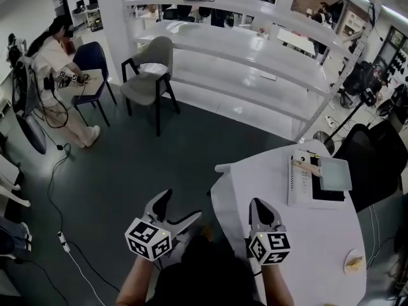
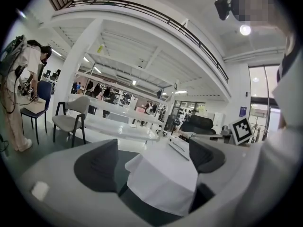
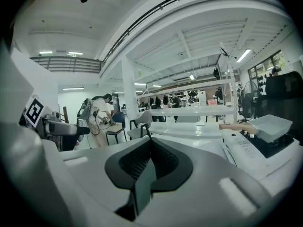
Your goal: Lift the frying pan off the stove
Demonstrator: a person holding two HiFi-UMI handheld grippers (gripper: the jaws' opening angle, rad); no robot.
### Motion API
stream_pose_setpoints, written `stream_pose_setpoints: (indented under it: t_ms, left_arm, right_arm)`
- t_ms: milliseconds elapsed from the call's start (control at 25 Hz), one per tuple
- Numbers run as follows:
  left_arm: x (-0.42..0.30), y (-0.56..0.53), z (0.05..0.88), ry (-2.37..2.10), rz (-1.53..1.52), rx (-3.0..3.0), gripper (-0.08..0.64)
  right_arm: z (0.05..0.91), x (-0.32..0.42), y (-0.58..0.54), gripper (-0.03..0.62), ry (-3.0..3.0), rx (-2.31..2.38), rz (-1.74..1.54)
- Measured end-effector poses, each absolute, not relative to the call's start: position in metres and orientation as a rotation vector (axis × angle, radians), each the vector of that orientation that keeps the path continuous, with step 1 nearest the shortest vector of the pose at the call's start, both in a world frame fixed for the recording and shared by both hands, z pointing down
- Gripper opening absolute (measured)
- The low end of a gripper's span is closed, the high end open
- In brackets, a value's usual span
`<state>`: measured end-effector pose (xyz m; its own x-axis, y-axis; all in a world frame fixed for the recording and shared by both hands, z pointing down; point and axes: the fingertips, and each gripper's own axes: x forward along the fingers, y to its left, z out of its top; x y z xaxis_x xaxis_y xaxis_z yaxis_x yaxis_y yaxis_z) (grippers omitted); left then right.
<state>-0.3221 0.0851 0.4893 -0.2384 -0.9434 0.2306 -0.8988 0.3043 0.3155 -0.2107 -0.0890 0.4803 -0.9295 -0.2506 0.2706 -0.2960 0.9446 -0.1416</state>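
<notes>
The left gripper's (image 2: 152, 159) jaws stand spread and the right gripper's (image 3: 150, 161) are pressed together, with nothing in either. The frying pan (image 3: 275, 126) sits on the stove (image 3: 253, 151), well ahead and to the right of the right jaws. It looks rigid, shallow and probably light. Its pale handle (image 3: 233, 126), sticking out on the side nearer the jaws, seems the natural hold.

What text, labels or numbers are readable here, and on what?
None readable.
On left gripper and right gripper: square marker patterns, no words.
Stove panel: marks too small to read.
Blue sign on far wall: too blurred.
</notes>
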Motion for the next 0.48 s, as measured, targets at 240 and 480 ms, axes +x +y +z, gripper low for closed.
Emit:
stream_pose_setpoints:
  t_ms: [240, 480]
  left_arm:
    - [-0.388, 0.033, 0.487, -2.191, -0.154, 1.684, 0.521]
    - [-0.420, -0.016, 0.491, -2.152, -0.130, 1.712, 0.522]
  right_arm:
    - [0.476, -0.265, -0.145, 0.006, -2.851, 0.492, 0.257]
    - [0.486, -0.287, -0.196, 0.006, -2.826, 0.569, 0.294]
